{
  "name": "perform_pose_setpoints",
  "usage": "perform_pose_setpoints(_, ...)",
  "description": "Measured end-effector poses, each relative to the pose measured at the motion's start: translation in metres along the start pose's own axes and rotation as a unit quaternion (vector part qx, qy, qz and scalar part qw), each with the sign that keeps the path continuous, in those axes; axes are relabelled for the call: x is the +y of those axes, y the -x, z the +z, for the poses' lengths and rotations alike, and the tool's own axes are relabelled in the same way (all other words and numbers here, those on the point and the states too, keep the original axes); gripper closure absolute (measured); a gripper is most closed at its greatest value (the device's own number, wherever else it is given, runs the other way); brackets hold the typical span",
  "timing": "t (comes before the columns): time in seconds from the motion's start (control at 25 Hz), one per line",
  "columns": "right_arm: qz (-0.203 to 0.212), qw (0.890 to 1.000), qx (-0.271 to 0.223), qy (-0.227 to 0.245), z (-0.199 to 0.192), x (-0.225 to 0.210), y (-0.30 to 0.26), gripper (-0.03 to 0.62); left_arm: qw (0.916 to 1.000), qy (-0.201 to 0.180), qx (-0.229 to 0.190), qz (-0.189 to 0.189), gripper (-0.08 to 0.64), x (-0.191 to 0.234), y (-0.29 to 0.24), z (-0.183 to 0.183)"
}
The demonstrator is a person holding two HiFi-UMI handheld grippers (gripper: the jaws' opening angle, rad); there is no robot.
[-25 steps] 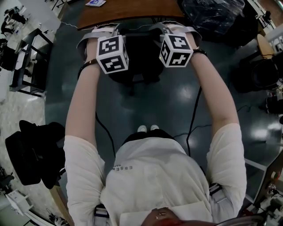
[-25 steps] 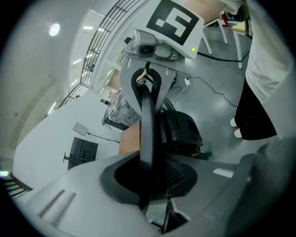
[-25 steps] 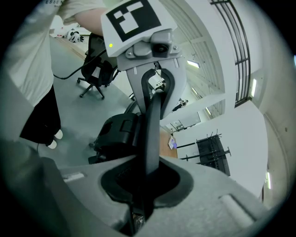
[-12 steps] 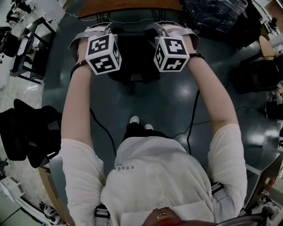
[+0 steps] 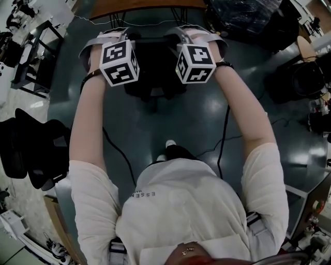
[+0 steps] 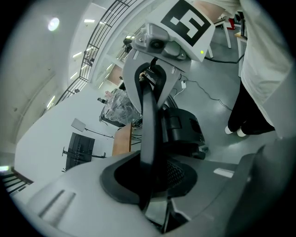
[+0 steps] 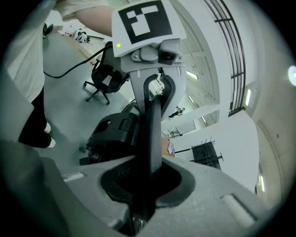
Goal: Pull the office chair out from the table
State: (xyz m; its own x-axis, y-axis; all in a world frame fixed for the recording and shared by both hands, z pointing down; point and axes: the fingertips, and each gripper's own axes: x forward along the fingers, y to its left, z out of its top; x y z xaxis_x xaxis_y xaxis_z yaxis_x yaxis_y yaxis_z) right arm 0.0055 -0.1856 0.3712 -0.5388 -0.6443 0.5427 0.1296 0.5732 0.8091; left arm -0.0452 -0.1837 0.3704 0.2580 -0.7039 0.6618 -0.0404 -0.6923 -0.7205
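A black office chair (image 5: 155,67) stands in front of me on the dark floor, a little off the brown table (image 5: 145,6) at the top edge of the head view. My left gripper (image 5: 125,34) is shut on the left part of the backrest's top rim; its jaws have just been closing, with the rim between them. My right gripper (image 5: 179,32) is shut on the rim's right part. In the left gripper view the thin black rim (image 6: 147,134) runs from my left gripper (image 6: 152,190) up to my right gripper (image 6: 152,76). The right gripper view shows the same rim (image 7: 152,139).
Another black chair (image 5: 36,150) stands at the left and a dark one (image 5: 305,77) at the right. A plastic-wrapped bundle (image 5: 243,15) lies beside the table. Cables (image 5: 222,140) trail over the floor by the person's feet (image 5: 168,147).
Both grippers and the chair have come back from the table together. The table has slid towards the top edge of the head view and the person's feet have stepped back.
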Motion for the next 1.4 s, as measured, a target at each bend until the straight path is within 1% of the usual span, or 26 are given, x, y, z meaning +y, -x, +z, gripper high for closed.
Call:
perform_pose_setpoints(0.08, -0.026, 0.999, -0.003, -0.032, -0.001, -0.004, 0.005, 0.517, 0.9999, 0.01, -0.005, 0.009, 0.446, 0.0, 0.002, 0.004)
perform_pose_setpoints(0.12, -0.04, 0.997, -0.007, -0.066, -0.002, -0.008, 0.01, 0.475, 0.9994, 0.024, -0.018, 0.019, 0.434, 0.002, 0.005, 0.007)
perform_pose_setpoints(0.16, -0.051, 0.992, -0.015, -0.112, -0.002, -0.011, 0.018, 0.427, 0.9977, 0.047, -0.037, 0.032, 0.405, 0.003, 0.009, 0.01)
perform_pose_setpoints(0.2, -0.063, 0.984, -0.029, -0.163, 0.0, -0.013, 0.03, 0.407, 0.9943, 0.075, -0.061, 0.046, 0.382, 0.003, 0.016, 0.013)
perform_pose_setpoints(0.24, -0.079, 0.972, -0.049, -0.214, 0.003, -0.015, 0.045, 0.405, 0.9893, 0.103, -0.084, 0.06, 0.382, 0.001, 0.026, 0.015)
perform_pose_setpoints(0.28, -0.102, 0.958, -0.071, -0.259, 0.006, -0.017, 0.063, 0.407, 0.9835, 0.126, -0.106, 0.076, 0.339, -0.003, 0.038, 0.017)
perform_pose_setpoints(0.32, -0.127, 0.943, -0.091, -0.295, 0.008, -0.016, 0.081, 0.41, 0.9773, 0.144, -0.123, 0.095, 0.346, -0.008, 0.051, 0.017)
perform_pose_setpoints(0.36, -0.152, 0.929, -0.102, -0.322, 0.008, -0.012, 0.097, 0.417, 0.9709, 0.158, -0.138, 0.115, 0.362, -0.014, 0.064, 0.017)
perform_pose_setpoints(0.4, -0.172, 0.918, -0.106, -0.342, 0.008, -0.004, 0.111, 0.422, 0.9646, 0.17, -0.151, 0.133, 0.366, -0.023, 0.075, 0.017)
perform_pose_setpoints(0.48, -0.196, 0.901, -0.104, -0.372, 0.007, 0.024, 0.133, 0.477, 0.9498, 0.2, -0.175, 0.165, 0.385, -0.047, 0.094, 0.018)
perform_pose_setpoints(0.52, -0.202, 0.893, -0.103, -0.388, 0.007, 0.041, 0.14, 0.521, 0.9396, 0.223, -0.19, 0.176, 0.408, -0.062, 0.103, 0.019)
perform_pose_setpoints(0.56, -0.206, 0.884, -0.103, -0.407, 0.007, 0.059, 0.147, 0.57, 0.9264, 0.254, -0.209, 0.183, 0.426, -0.076, 0.111, 0.02)
perform_pose_setpoints(0.6, -0.207, 0.874, -0.104, -0.427, 0.008, 0.076, 0.153, 0.594, 0.91, 0.29, -0.231, 0.186, 0.449, -0.091, 0.118, 0.022)
perform_pose_setpoints(0.72, -0.208, 0.846, -0.107, -0.479, 0.009, 0.12, 0.169, 0.6, 0.851, 0.396, -0.294, 0.18, 0.496, -0.133, 0.14, 0.03)
perform_pose_setpoints(0.8, -0.209, 0.829, -0.108, -0.507, 0.008, 0.145, 0.18, 0.6, 0.8171, 0.447, -0.318, 0.177, 0.497, -0.158, 0.153, 0.038)
perform_pose_setpoints(0.84, -0.208, 0.82, -0.11, -0.522, 0.009, 0.156, 0.186, 0.6, 0.8033, 0.465, -0.325, 0.181, 0.497, -0.169, 0.16, 0.042)
perform_pose_setpoints(0.88, -0.205, 0.809, -0.115, -0.539, 0.011, 0.166, 0.191, 0.601, 0.792, 0.477, -0.33, 0.189, 0.505, -0.178, 0.167, 0.045)
perform_pose_setpoints(0.96, -0.197, 0.788, -0.127, -0.569, 0.016, 0.185, 0.2, 0.601, 0.7756, 0.489, -0.341, 0.208, 0.543, -0.19, 0.181, 0.054)
perform_pose_setpoints(1.0, -0.192, 0.781, -0.131, -0.58, 0.019, 0.193, 0.203, 0.601, 0.7693, 0.491, -0.348, 0.215, 0.543, -0.194, 0.188, 0.059)
perform_pose_setpoints(1.04, -0.186, 0.776, -0.136, -0.587, 0.023, 0.201, 0.205, 0.601, 0.7643, 0.492, -0.353, 0.221, 0.543, -0.196, 0.194, 0.064)
perform_pose_setpoints(1.08, -0.179, 0.774, -0.14, -0.592, 0.027, 0.207, 0.207, 0.601, 0.7613, 0.493, -0.356, 0.226, 0.543, -0.199, 0.2, 0.067)
perform_pose_setpoints(1.12, -0.17, 0.774, -0.144, -0.592, 0.032, 0.212, 0.208, 0.601, 0.7606, 0.493, -0.354, 0.231, 0.543, -0.203, 0.204, 0.069)
perform_pose_setpoints(1.2, -0.159, 0.779, -0.152, -0.586, 0.04, 0.215, 0.209, 0.601, 0.7629, 0.494, -0.345, 0.235, 0.543, -0.208, 0.207, 0.069)
perform_pose_setpoints(1.24, -0.159, 0.782, -0.156, -0.582, 0.044, 0.215, 0.21, 0.601, 0.7626, 0.496, -0.343, 0.235, 0.543, -0.21, 0.207, 0.069)
perform_pose_setpoints(1.32, -0.162, 0.787, -0.161, -0.573, 0.047, 0.214, 0.215, 0.601, 0.7588, 0.499, -0.347, 0.235, 0.543, -0.21, 0.207, 0.07)
perform_pose_setpoints(1.4, -0.162, 0.786, -0.164, -0.574, 0.047, 0.215, 0.219, 0.601, 0.7536, 0.505, -0.342, 0.245, 0.543, -0.207, 0.209, 0.069)
